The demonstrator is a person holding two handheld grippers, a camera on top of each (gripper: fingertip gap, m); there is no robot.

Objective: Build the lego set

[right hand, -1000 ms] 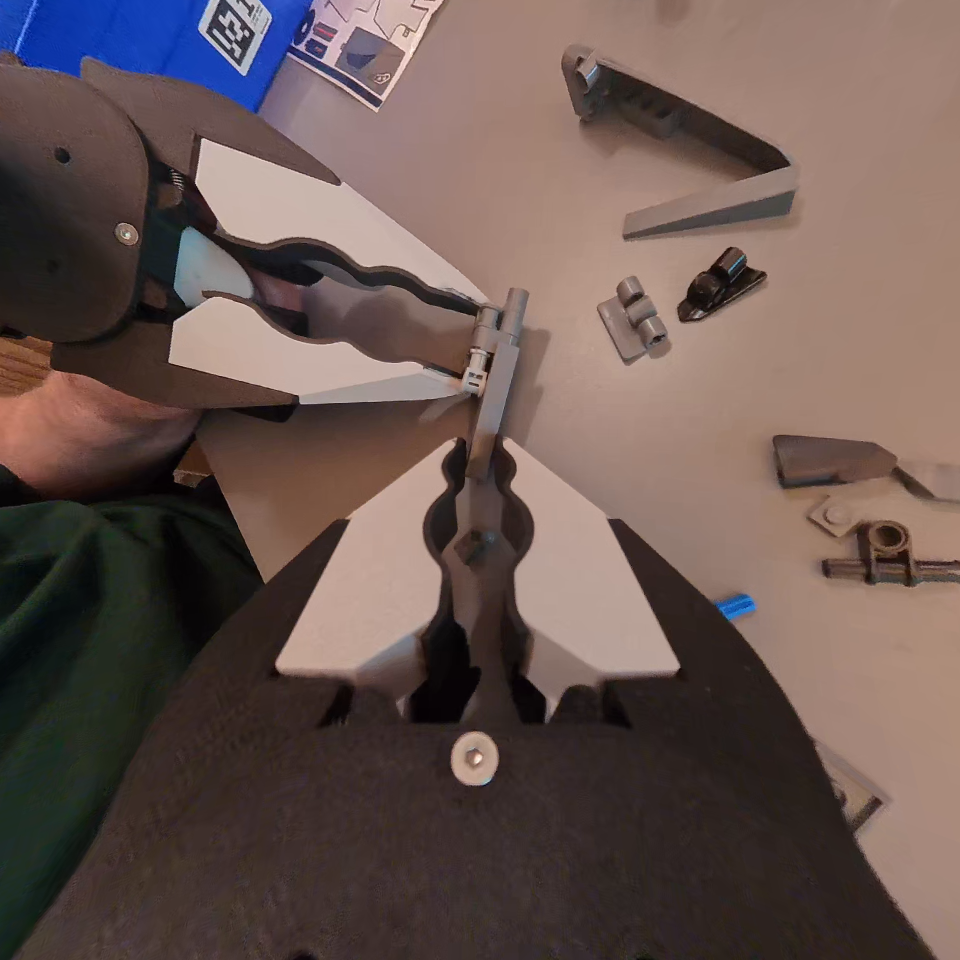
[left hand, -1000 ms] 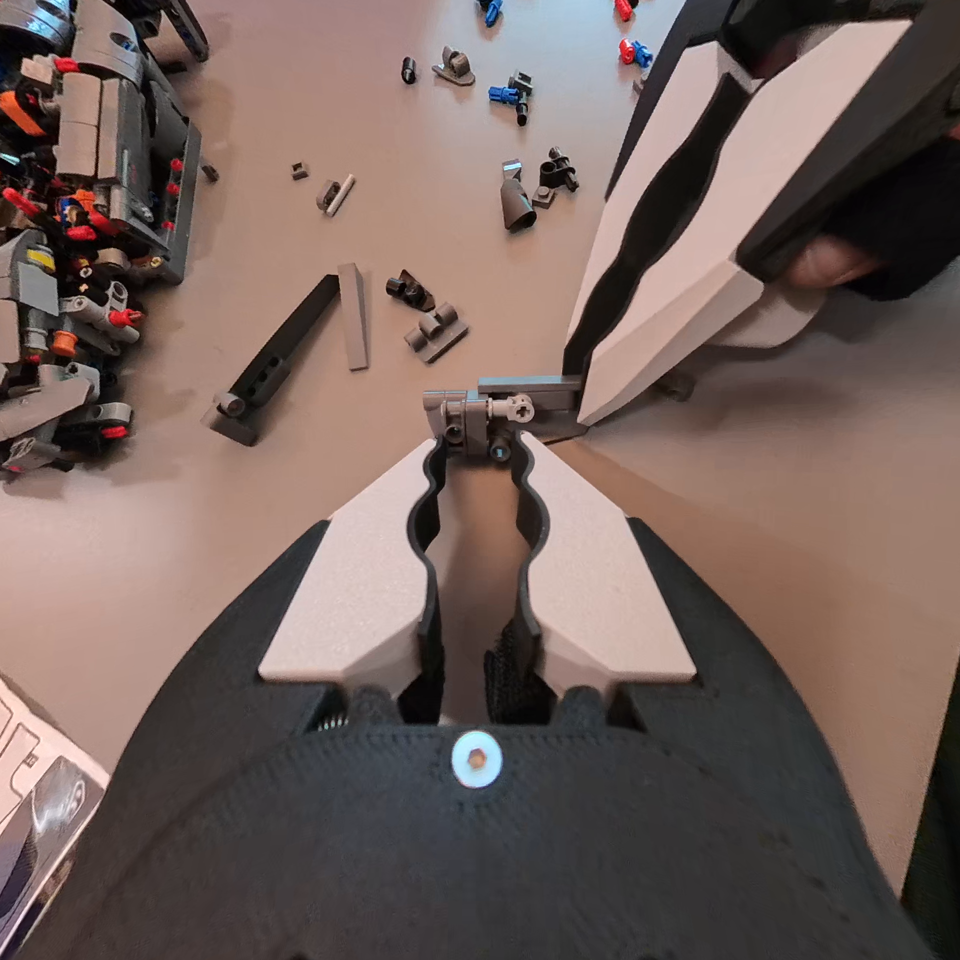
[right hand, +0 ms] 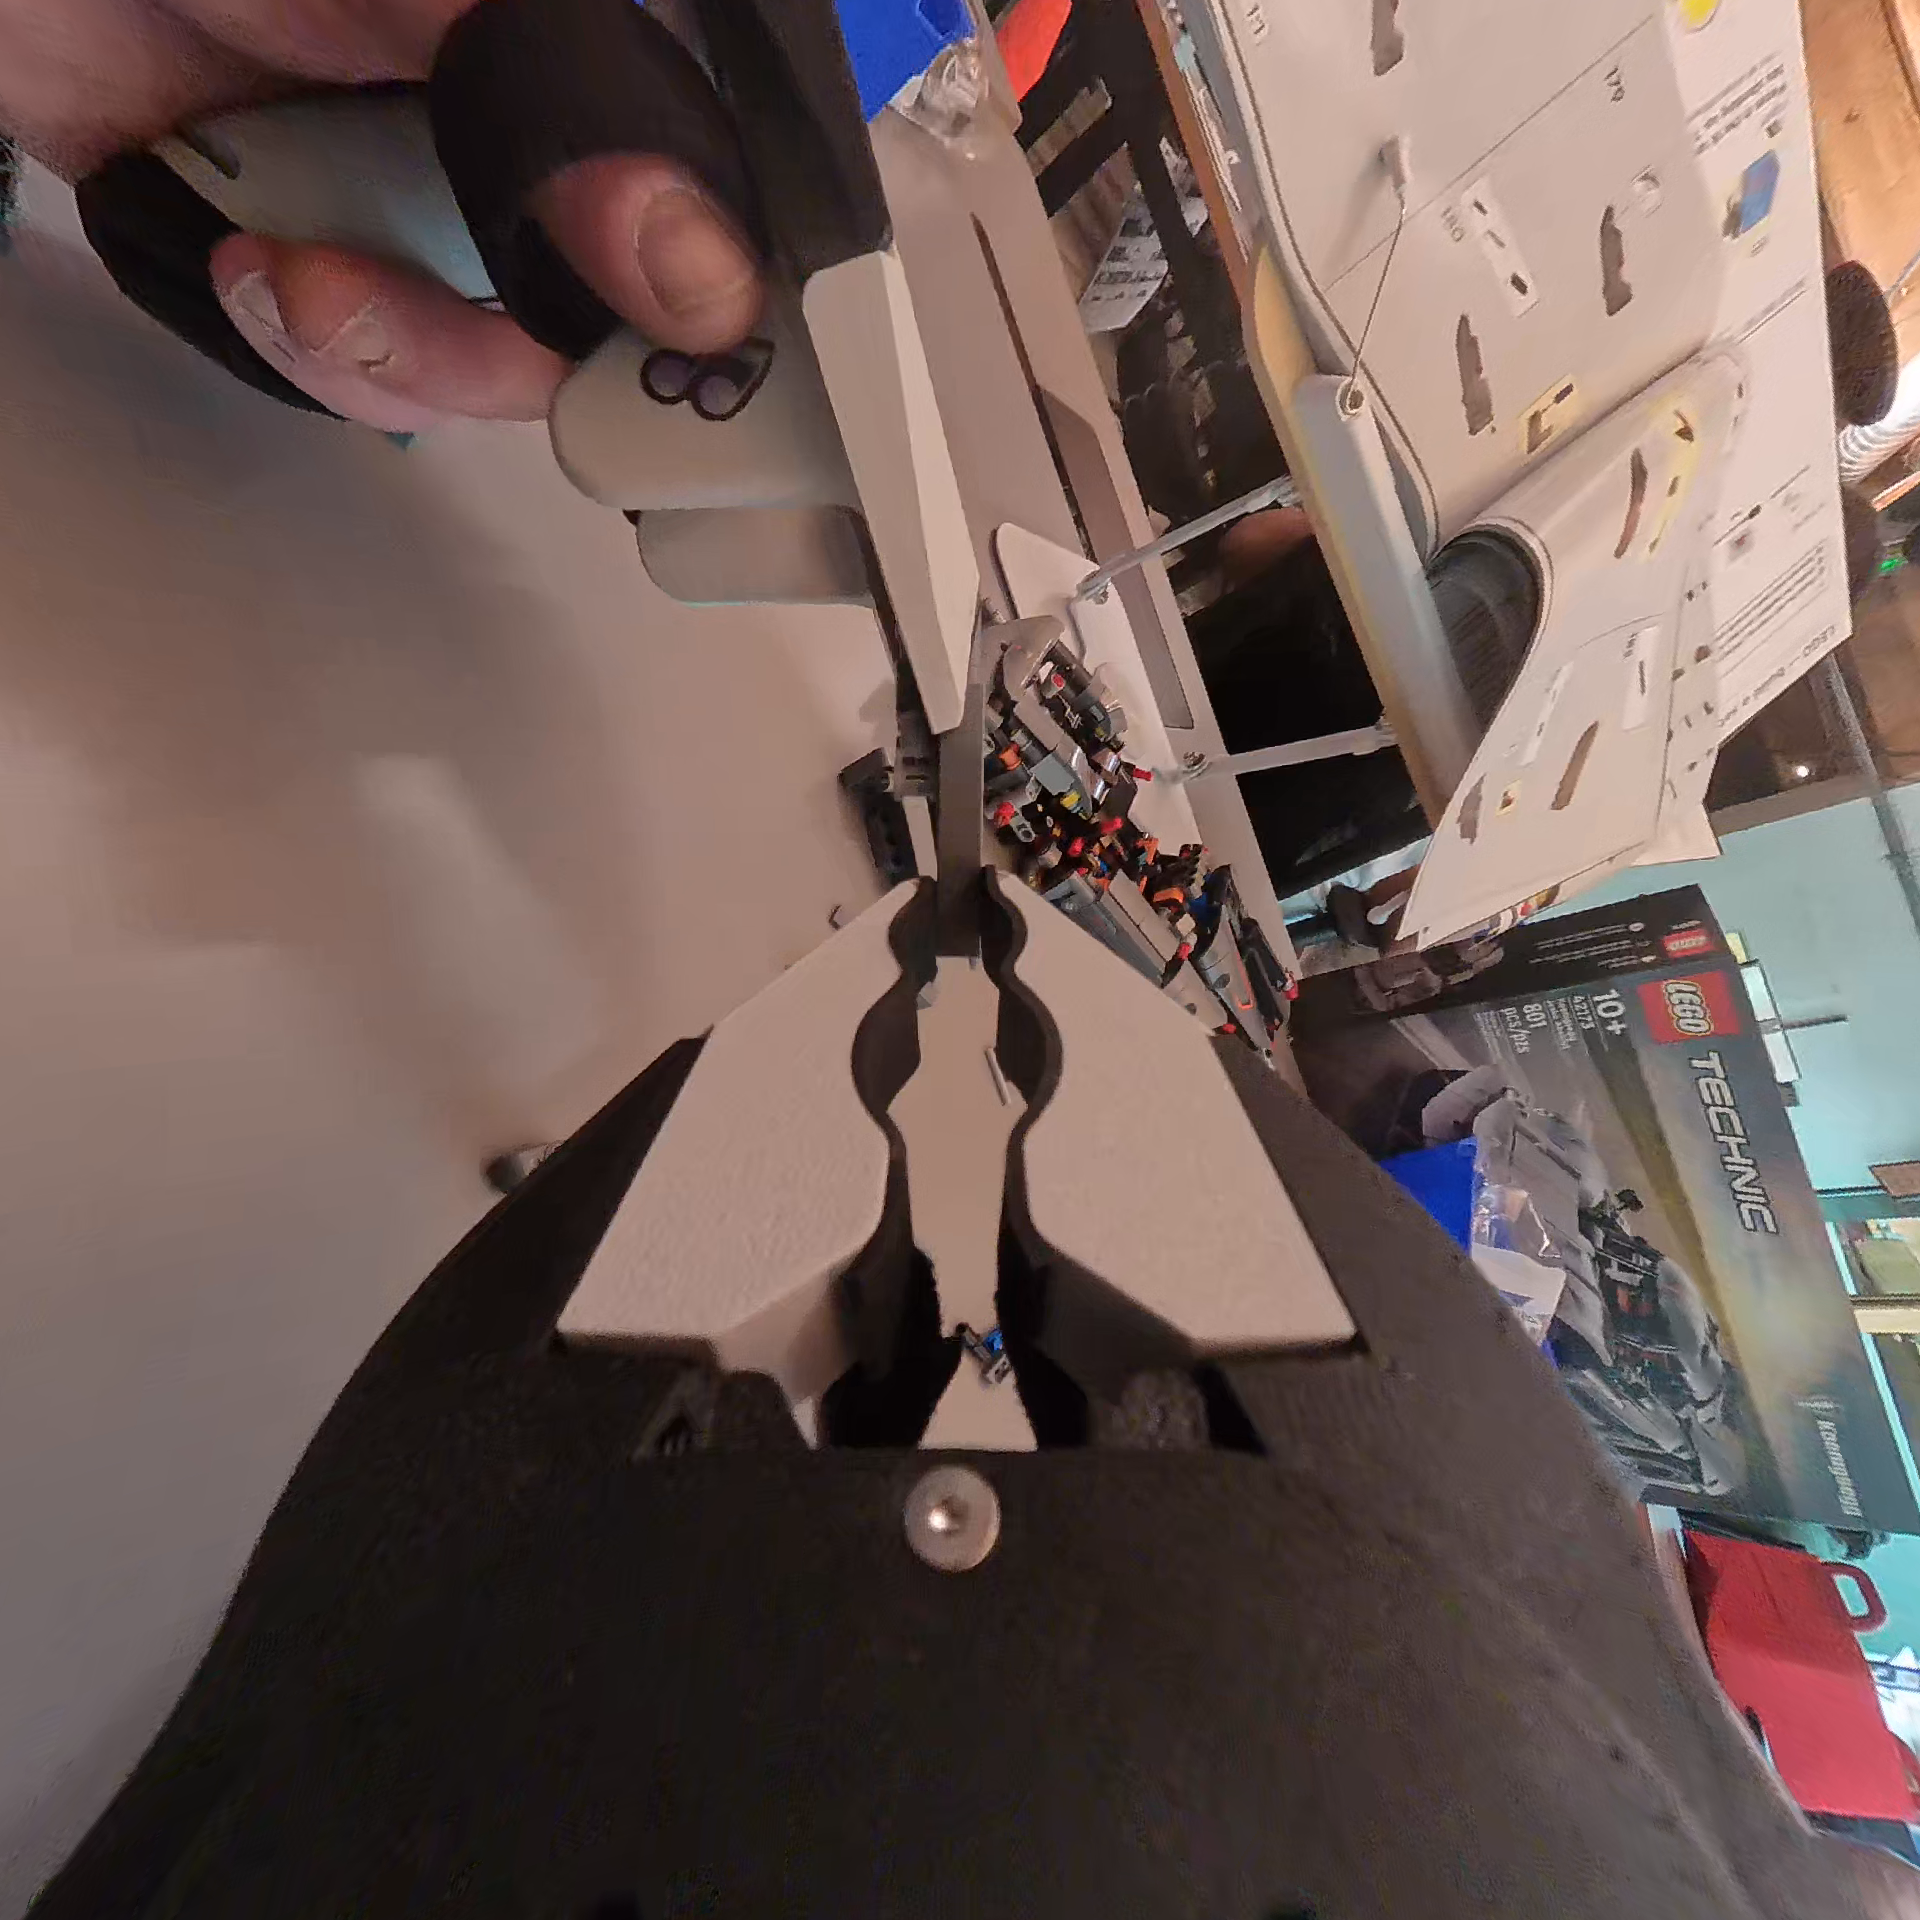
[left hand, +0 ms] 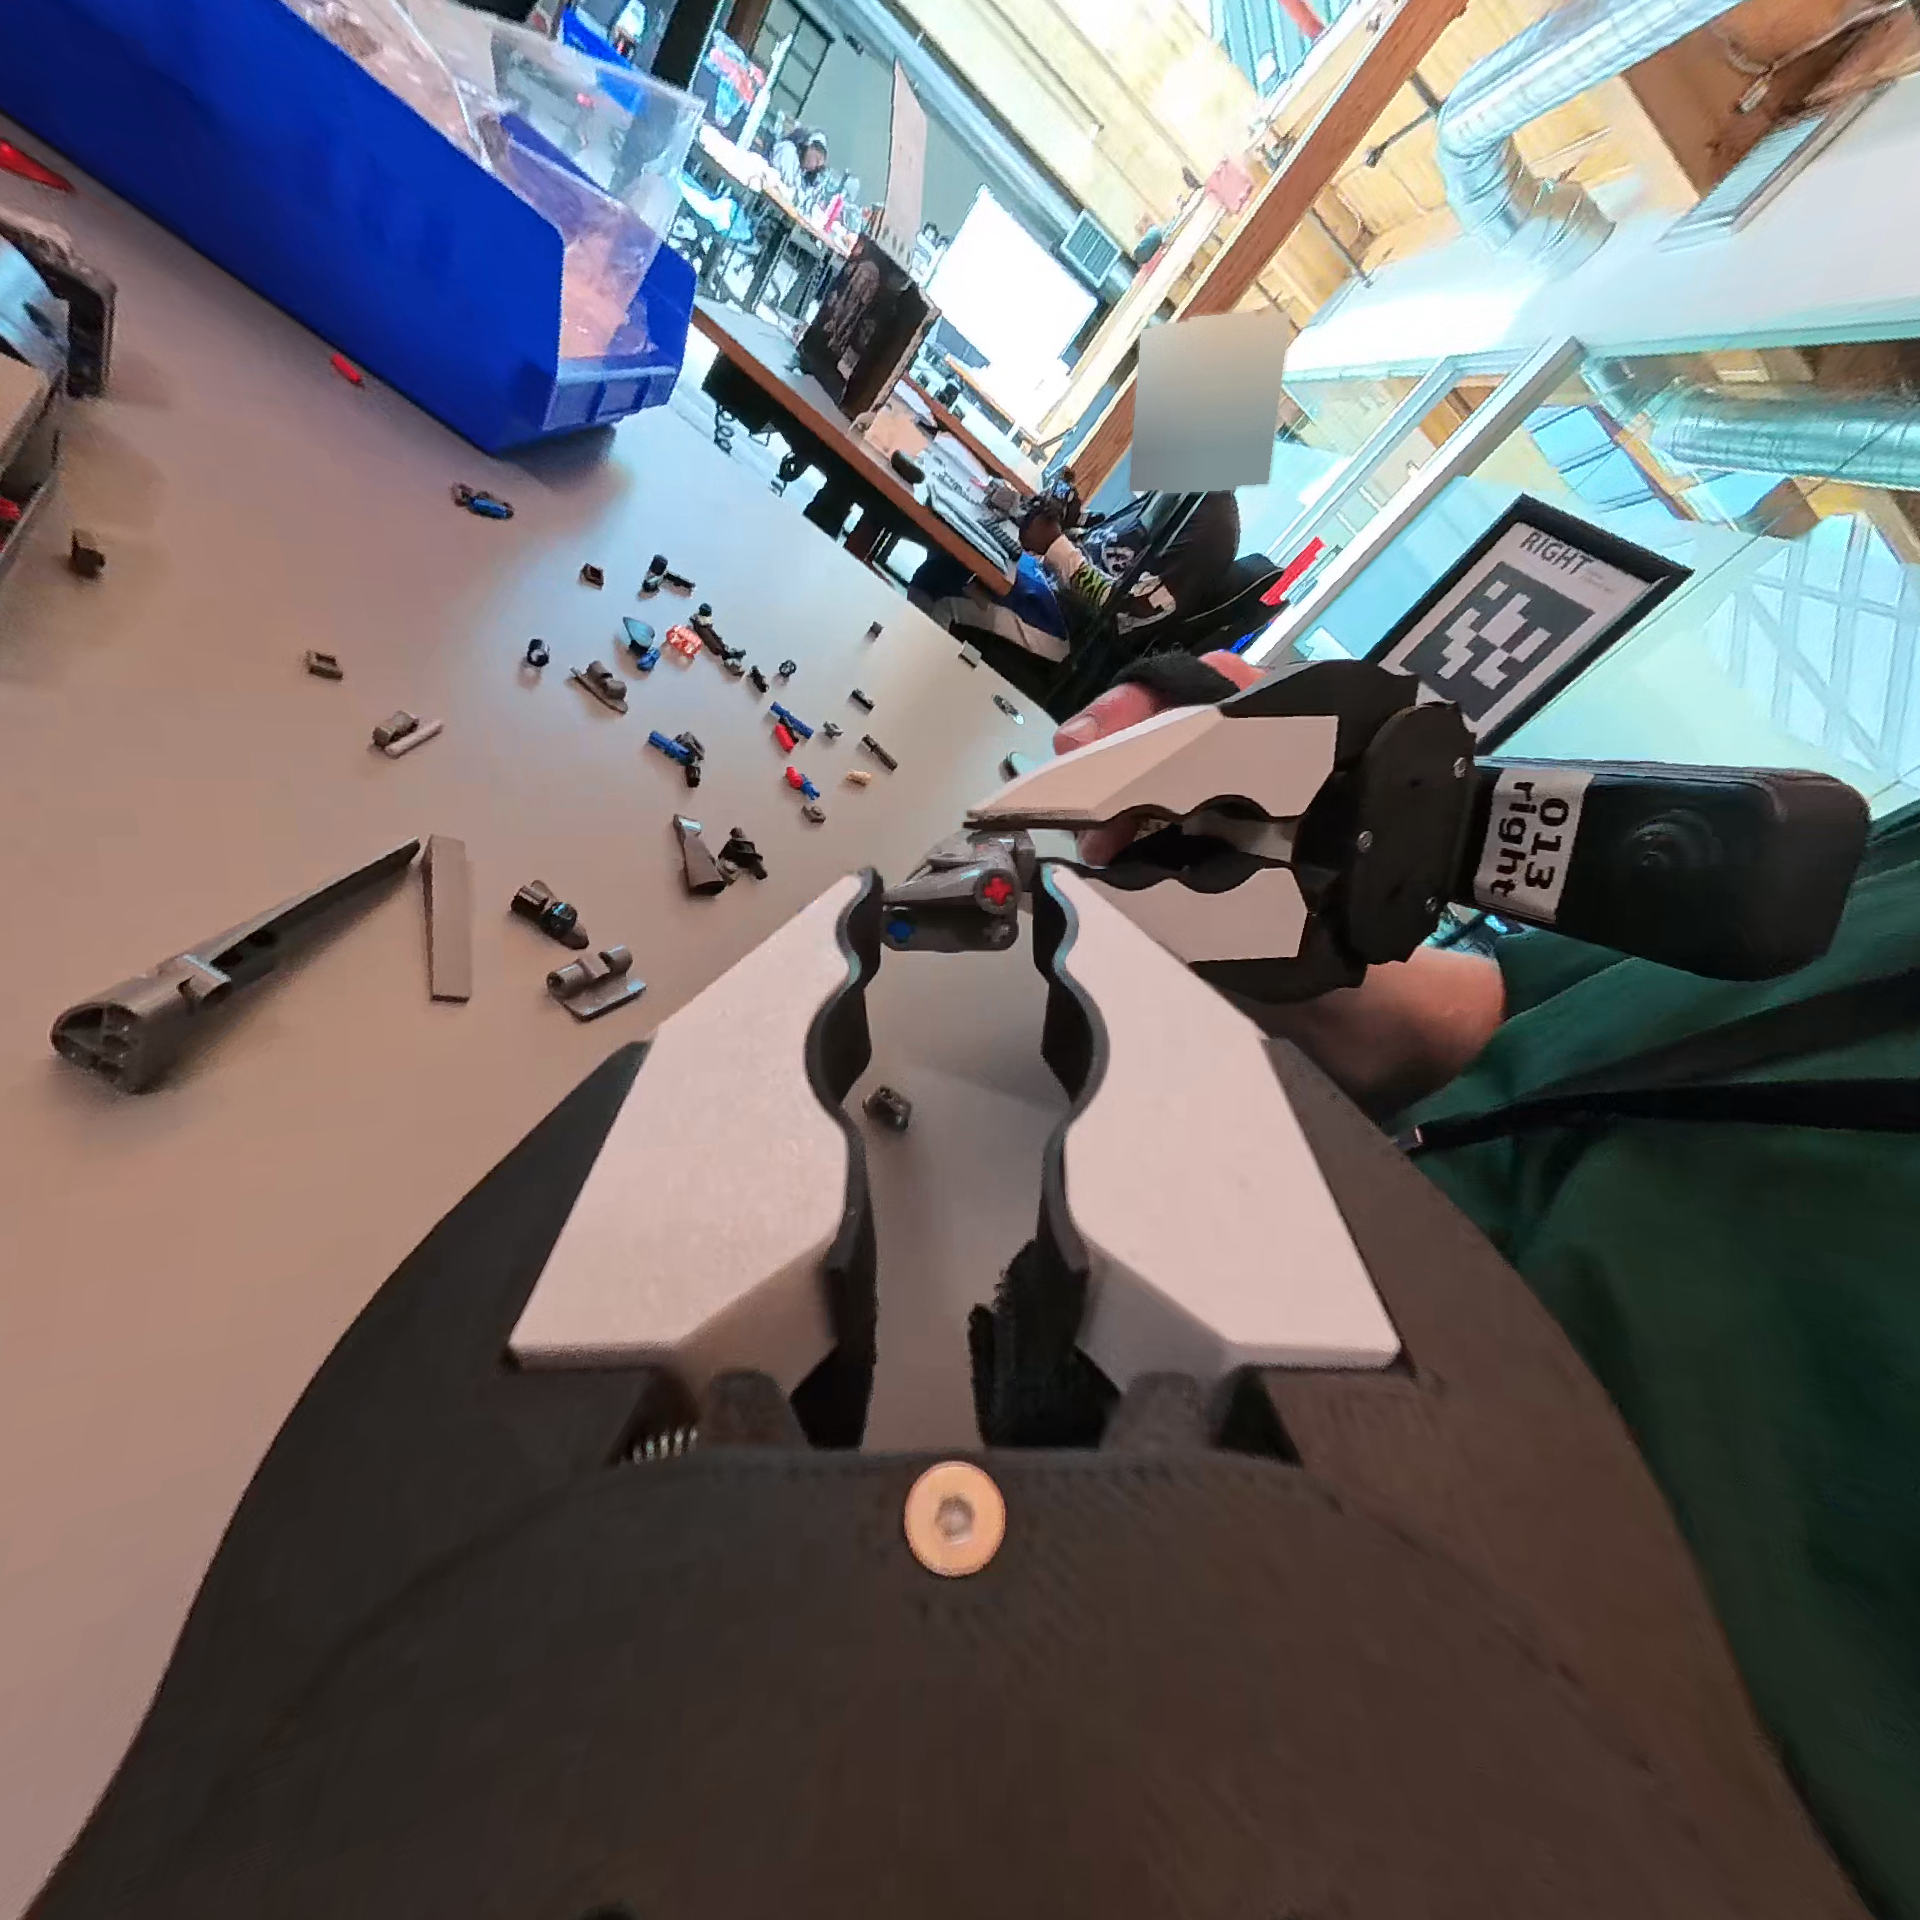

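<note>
Left wrist view: left gripper (left hand: 951, 914) raised off the table (left hand: 260, 1164), tilted; fingers (left hand: 727, 1132) parted moderately, tips flanking a small grey lego assembly (left hand: 951, 909) with a red and a blue pin end; contact with the tips can't be confirmed.
Right gripper, left wrist view: right gripper (left hand: 1003, 842) comes in from the right, jaws pinched narrow on the far end of the same assembly; person's hand (left hand: 1351, 1029) behind it, green sleeve (left hand: 1714, 1195) at right.
Right wrist view: right gripper (right hand: 956, 914) closed tight on a flat dark grey piece (right hand: 961, 821) standing up out of the tips; upper end meets the left gripper (right hand: 940, 717), held by a hand (right hand: 416, 239).
Assembly location: in the air between both grippers, above the table.
Table: loose parts (left hand: 727, 696) scattered; long dark grey beam (left hand: 223, 971), grey strip (left hand: 449, 916) just beside it.
Background: blue bin (left hand: 364, 218) far left; partly built model (right hand: 1122, 852), lego box (right hand: 1621, 1174), open instruction booklet (right hand: 1558, 416) in right wrist view.
</note>
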